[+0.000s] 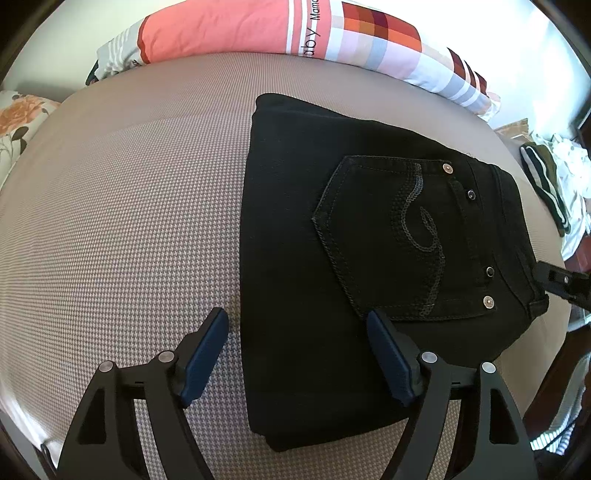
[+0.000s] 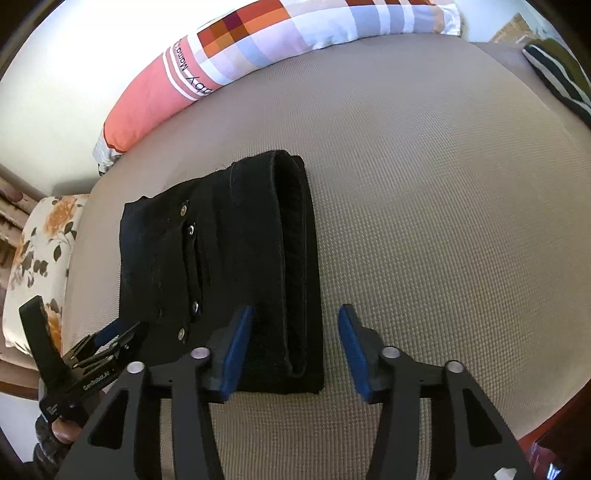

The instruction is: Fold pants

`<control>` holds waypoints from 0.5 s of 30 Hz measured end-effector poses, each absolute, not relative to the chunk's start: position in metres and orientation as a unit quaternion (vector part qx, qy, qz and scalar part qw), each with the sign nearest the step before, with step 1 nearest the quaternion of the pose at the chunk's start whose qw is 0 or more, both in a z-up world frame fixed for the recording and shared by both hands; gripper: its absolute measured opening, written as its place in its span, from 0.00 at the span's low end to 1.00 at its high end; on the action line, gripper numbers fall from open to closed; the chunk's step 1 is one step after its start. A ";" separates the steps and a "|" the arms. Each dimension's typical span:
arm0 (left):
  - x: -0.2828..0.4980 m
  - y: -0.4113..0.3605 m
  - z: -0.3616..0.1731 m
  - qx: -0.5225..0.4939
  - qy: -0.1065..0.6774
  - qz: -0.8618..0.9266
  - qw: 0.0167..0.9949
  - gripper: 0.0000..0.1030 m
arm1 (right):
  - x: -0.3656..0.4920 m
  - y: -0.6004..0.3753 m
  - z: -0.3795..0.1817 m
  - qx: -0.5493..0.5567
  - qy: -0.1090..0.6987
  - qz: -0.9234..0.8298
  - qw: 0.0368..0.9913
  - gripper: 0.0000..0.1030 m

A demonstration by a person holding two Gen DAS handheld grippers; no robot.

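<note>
My left gripper (image 1: 297,356) hangs open over the near left edge of the pants (image 1: 354,258), its left pad above bare mattress and its right pad above the black cloth; neither pad presses on anything. My right gripper (image 2: 295,347) is open too. Its left pad sits over the thick folded edge of the pants and its right pad over the mattress (image 2: 424,221), with that edge between the pads but not pinched.

The pants lie folded into a compact black rectangle on the grey-beige woven mattress. The back pocket (image 1: 388,236) faces up, with its sequin swirl and metal rivets showing. From the right wrist view I see the layers stacked along the right side of the bundle, the waistband curling over at the far end.

Beyond the pants, a long pillow (image 1: 295,33) in coral, white and checked squares runs along the far side of the mattress against the wall. A flowered cushion (image 2: 37,266) sits off the left end. A pile of striped clothes (image 1: 550,184) lies past the right end.
</note>
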State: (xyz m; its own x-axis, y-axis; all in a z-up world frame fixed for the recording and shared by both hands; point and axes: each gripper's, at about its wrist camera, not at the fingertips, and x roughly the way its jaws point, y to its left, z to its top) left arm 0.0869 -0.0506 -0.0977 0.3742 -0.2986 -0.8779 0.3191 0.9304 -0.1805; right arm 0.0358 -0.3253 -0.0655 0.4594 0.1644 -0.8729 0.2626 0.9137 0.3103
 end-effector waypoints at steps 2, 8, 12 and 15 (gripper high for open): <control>0.087 -0.051 -0.098 0.010 0.529 -0.187 0.828 0.76 | 0.041 -0.325 -0.066 0.201 0.520 -0.027 0.830 0.48; 0.093 -0.052 -0.096 0.011 0.540 -0.192 0.819 0.76 | 0.056 -0.327 -0.070 0.198 0.526 -0.023 0.827 0.49; 0.098 -0.051 -0.093 0.008 0.546 -0.200 0.813 0.76 | 0.060 -0.331 -0.075 0.198 0.531 -0.018 0.824 0.52; 0.101 -0.050 -0.091 0.009 0.548 -0.201 0.812 0.76 | 0.062 -0.335 -0.080 0.200 0.532 -0.012 0.823 0.54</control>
State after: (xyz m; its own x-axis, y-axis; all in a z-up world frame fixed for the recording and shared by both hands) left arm 0.1012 -0.0499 -0.0912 0.3195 -0.3164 -0.8932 0.3355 0.9193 -0.2056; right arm 0.0620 -0.3354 -0.0798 0.4331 0.1926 -0.8805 0.2333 0.9196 0.3159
